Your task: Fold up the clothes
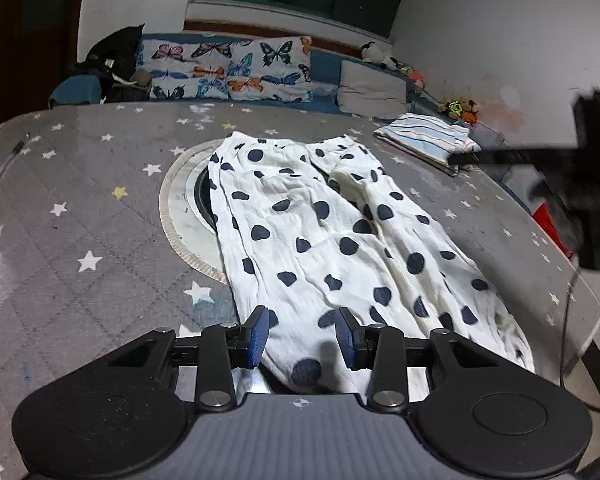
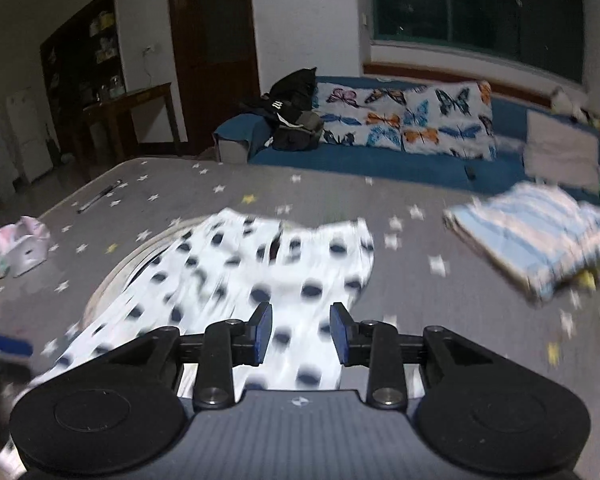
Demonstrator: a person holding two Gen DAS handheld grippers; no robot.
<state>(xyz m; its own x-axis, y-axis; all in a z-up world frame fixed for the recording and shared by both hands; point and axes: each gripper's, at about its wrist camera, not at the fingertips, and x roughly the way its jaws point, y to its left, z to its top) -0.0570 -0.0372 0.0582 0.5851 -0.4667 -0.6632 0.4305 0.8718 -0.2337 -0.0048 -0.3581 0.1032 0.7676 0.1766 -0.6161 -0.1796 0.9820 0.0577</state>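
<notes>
Each camera looks forward along its own tool, low and close over the grey star-printed counter (image 1: 80, 208). Both views share the white navy-dotted trousers (image 1: 320, 232) ahead and the butterfly-print sofa cushions (image 2: 408, 120) beyond.

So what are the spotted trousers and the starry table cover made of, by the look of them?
The spotted trousers look like thin, matte woven cotton or gauze: they crumple into many fine creases. The table cover looks like quilted fabric under a clear glossy sheet, judging by stitched diamond lines and sheen, though that is uncertain.
</notes>
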